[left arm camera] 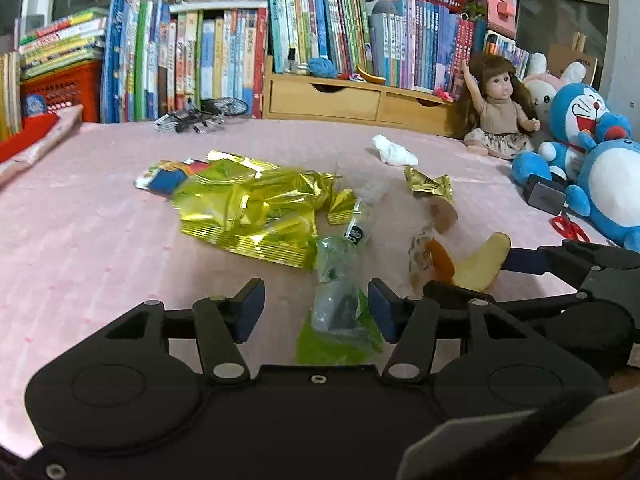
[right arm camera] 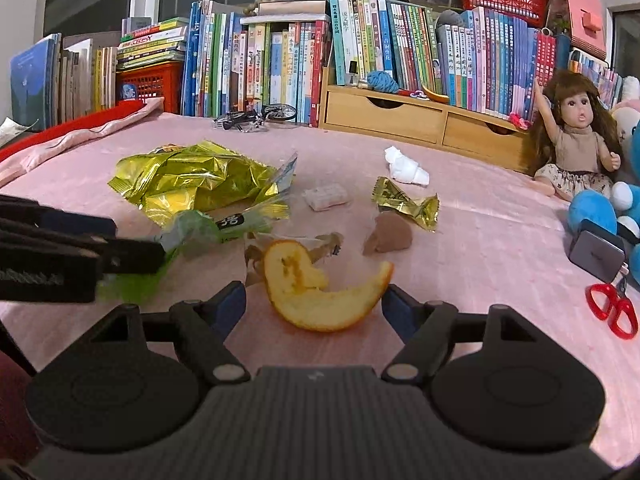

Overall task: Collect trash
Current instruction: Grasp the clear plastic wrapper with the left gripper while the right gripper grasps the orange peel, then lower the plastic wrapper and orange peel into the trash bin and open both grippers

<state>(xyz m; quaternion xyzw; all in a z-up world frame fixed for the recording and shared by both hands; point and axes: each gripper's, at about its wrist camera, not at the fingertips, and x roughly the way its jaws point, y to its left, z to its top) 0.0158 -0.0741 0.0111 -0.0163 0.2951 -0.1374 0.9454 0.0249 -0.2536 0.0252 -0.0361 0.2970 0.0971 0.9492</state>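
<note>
Trash lies scattered on the pink bedspread (left arm camera: 88,216). My left gripper (left arm camera: 316,304) is open around a clear and green wrapper (left arm camera: 336,316), with a gap between the wrapper and the left pad. My right gripper (right arm camera: 313,300) is open with a curled orange peel (right arm camera: 320,304) between its fingers; the peel's right tip lies close to the right finger. Beyond lie a crumpled gold snack bag (left arm camera: 248,208) (right arm camera: 192,180), a small gold wrapper (right arm camera: 404,200), a white tissue (right arm camera: 406,168), a small white packet (right arm camera: 326,197) and a brown scrap (right arm camera: 388,236). The left gripper's fingers (right arm camera: 120,254) show in the right wrist view.
A doll (right arm camera: 576,148), blue plush toys (left arm camera: 592,160), a grey box (right arm camera: 596,254) and red scissors (right arm camera: 612,312) crowd the right side. Books and a wooden drawer unit (right arm camera: 400,118) line the back, with a toy bicycle (right arm camera: 256,118) in front. Folded pink and red cloth (right arm camera: 80,132) lies at left.
</note>
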